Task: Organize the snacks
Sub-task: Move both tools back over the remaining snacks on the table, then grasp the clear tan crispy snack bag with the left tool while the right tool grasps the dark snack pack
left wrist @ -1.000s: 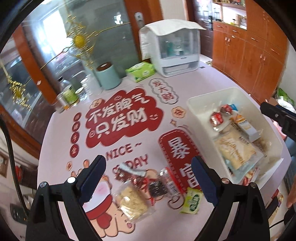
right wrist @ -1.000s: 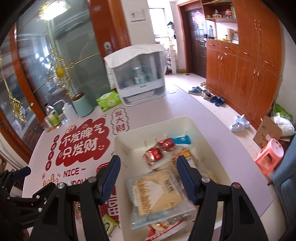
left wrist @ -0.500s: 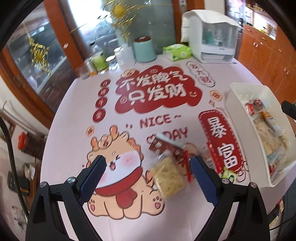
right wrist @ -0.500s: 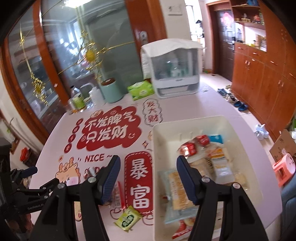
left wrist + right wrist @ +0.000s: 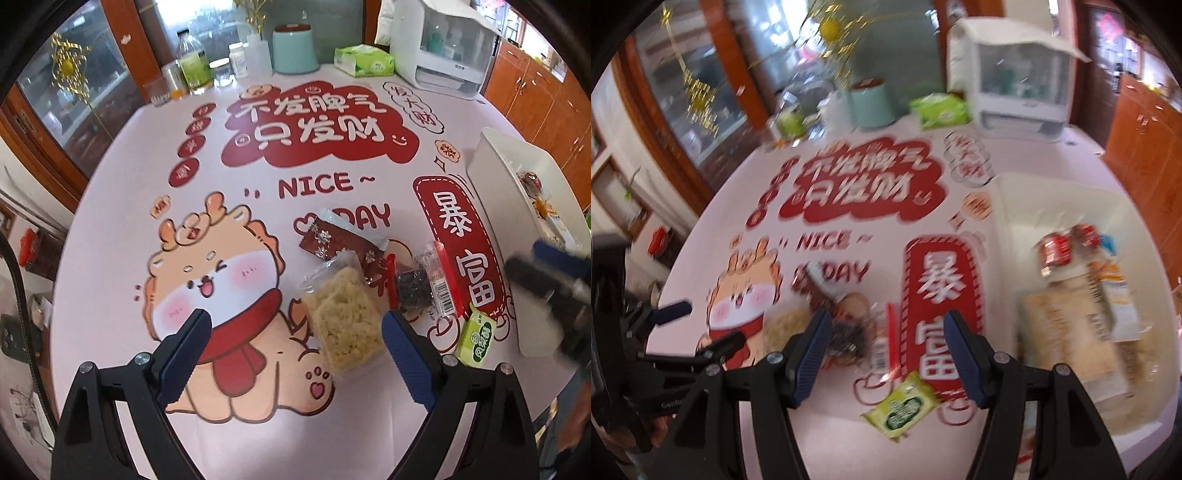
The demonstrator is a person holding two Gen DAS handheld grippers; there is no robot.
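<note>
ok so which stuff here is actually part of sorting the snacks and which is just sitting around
Job: white bin, rice cracker pack, brown wrapper, dark snack pack, green packet.

Lying about: teal canister, tissue pack, bottles, white appliance.

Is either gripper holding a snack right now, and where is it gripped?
Nothing is held. The left gripper and right gripper both have open jaws above the table.

The left black plastic two-finger gripper [image 5: 293, 347] carried ribbed dark-blue pads [image 5: 404, 360] on angular black arms fastened with silver round-head screws [image 5: 143, 358]. The right black plastic two-finger gripper [image 5: 884, 356] was built identically, with ribbed blue pads [image 5: 962, 360] and silver screws [image 5: 772, 356].
</note>
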